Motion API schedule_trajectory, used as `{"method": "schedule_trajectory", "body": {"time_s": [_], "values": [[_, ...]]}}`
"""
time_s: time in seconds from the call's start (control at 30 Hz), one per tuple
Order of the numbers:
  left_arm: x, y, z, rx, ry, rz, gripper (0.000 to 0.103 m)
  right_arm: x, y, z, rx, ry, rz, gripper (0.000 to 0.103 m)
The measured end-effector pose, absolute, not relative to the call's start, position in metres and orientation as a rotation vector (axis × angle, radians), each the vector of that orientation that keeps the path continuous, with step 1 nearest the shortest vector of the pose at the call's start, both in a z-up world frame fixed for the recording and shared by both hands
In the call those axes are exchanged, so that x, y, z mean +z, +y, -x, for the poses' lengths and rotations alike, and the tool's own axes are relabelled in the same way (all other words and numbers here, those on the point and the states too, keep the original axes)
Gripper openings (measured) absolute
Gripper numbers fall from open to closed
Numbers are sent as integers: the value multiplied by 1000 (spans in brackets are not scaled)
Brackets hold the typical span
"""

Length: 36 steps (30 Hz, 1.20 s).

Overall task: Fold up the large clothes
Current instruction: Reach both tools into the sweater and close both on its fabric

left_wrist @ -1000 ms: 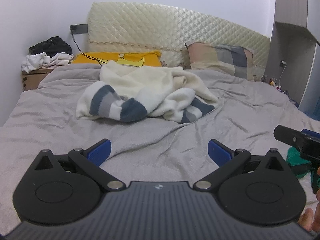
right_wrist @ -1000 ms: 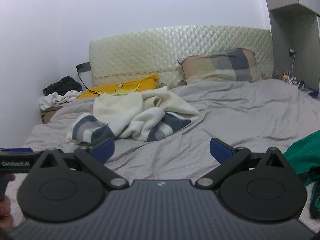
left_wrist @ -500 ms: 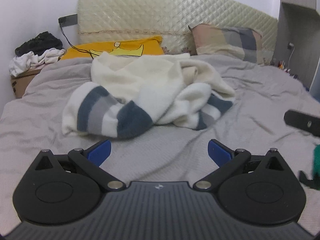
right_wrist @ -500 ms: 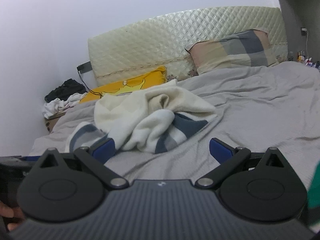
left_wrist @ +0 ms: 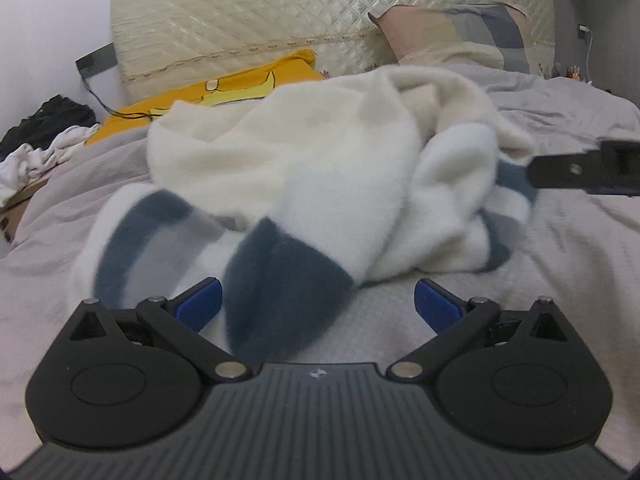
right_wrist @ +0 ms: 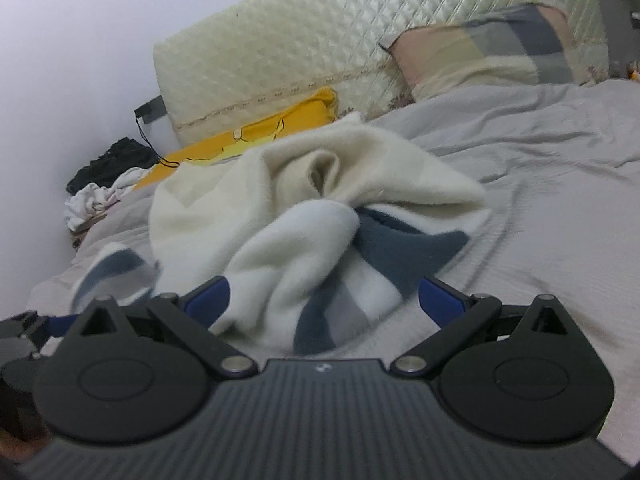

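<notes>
Now both my claws are spread wide and hold nothing. Between the blue fingers of my left gripper (left_wrist: 316, 304) lies a dark-striped end of the crumpled cream sweater (left_wrist: 320, 168), which lies on the grey bed sheet (left_wrist: 560, 260). My right gripper (right_wrist: 324, 302) frames another striped fold.

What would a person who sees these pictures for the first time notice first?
First, the crumpled cream sweater with dark blue and grey stripes, heaped unfolded in the middle of the grey bed. Next, the two open grippers close to it: the left gripper at a dark blue striped end, the right gripper at another striped part. Behind, a yellow pillow lies against the quilted headboard.
</notes>
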State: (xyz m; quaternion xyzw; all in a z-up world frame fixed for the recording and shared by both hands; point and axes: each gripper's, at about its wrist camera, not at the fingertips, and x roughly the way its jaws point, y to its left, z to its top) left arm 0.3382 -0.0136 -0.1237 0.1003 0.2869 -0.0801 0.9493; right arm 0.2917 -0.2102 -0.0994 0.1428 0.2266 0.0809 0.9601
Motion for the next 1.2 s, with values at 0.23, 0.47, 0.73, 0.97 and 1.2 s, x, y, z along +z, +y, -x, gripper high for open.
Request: {"method": "schedule_trajectory", "body": {"time_s": [0.23,0.47,0.73,0.97,1.2], "values": [[-146,-10,-364,-147,508,-217,85,-125,-195,-355,183,481,-272,87],[-117,21,-368,-121,470,-110,13,-114,-182,-359,257,456,-267,18],[-52,60,-318,-56,355,-25,7,-78,-201,-302,205,439,-248,14],[1,96,-236,13,281,98,6,-44,-238,-216,158,373,-269,14],[28,135,-142,72,230,189,6,-15,-271,-122,118,298,-230,14]]}}
